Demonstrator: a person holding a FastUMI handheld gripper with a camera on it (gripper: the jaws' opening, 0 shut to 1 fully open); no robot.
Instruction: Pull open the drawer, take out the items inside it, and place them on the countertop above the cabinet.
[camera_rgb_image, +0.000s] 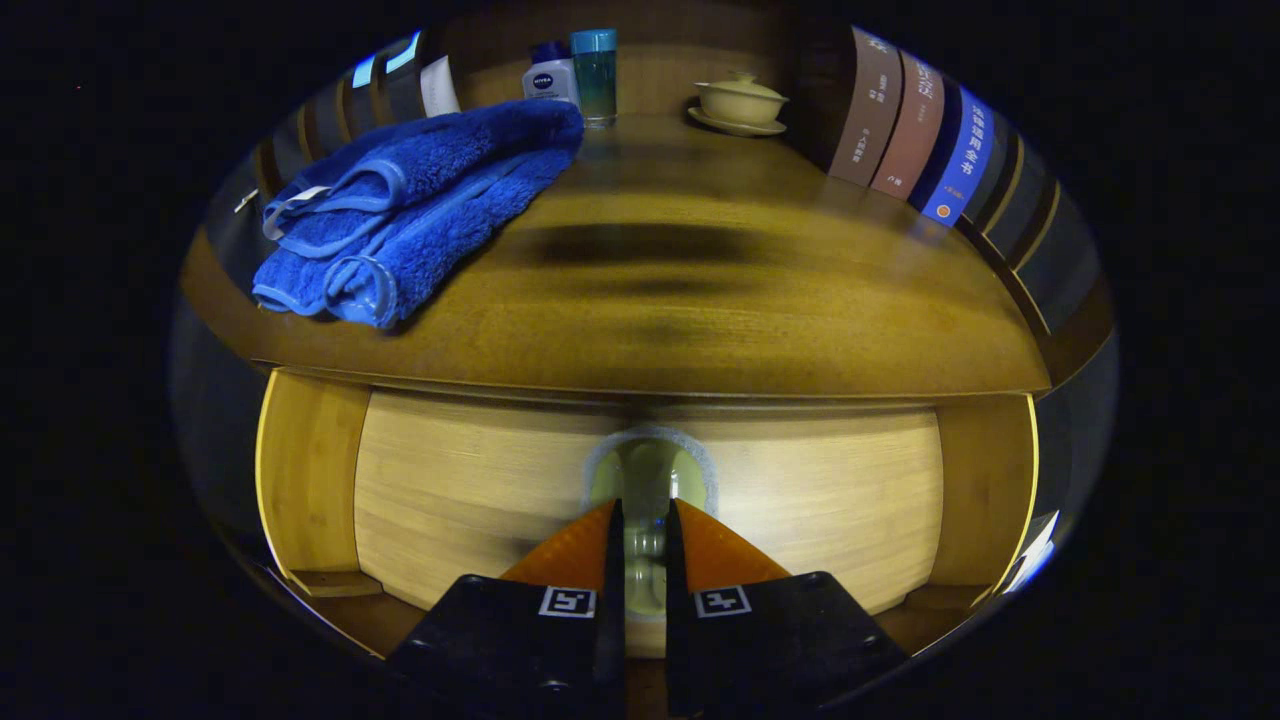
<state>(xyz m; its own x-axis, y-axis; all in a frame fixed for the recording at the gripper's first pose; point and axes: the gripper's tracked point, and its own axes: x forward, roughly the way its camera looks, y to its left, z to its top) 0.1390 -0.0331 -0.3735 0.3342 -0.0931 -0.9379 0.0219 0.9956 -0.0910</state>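
The pale wooden drawer front (480, 490) faces me under the dark wooden countertop (700, 300). At its centre is a round, greenish, glassy knob (647, 470). My gripper (643, 508) is right at the drawer front. Its two orange fingers (575, 550) are drawn close together, one on each side of the knob, and they press on the knob's stem. The inside of the drawer and anything in it are hidden behind the front panel.
A folded blue towel (410, 210) lies on the left of the countertop. Behind it stand a white bottle (548, 80) and a teal tumbler (595, 72). A lidded cream cup on a saucer (740, 102) sits at the back. Several books (915, 130) line the right.
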